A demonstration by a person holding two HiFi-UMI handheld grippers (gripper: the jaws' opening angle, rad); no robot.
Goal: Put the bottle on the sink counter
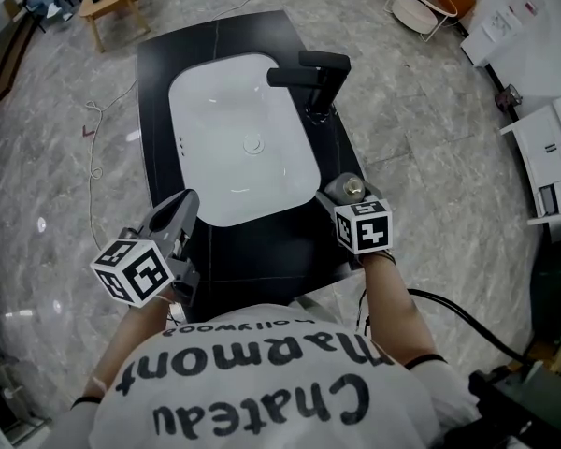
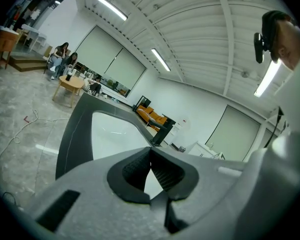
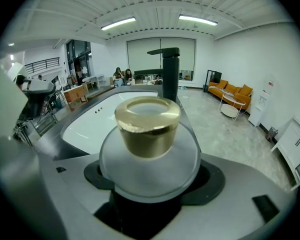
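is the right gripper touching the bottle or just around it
Touching. The right gripper view shows the right gripper shut on the bottle, whose frosted body fills the space between the dark pads with no gap on either side.

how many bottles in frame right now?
1. The bottle is gripped in the right gripper, at the sink counter's front-right corner. No others visible on it or in the basin.

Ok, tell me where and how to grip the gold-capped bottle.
Take the bottle by its wide frosted body below the gold cap, side-on, as the right gripper holds it: the rounded body fills the jaws, while the cap is narrower and tapers.
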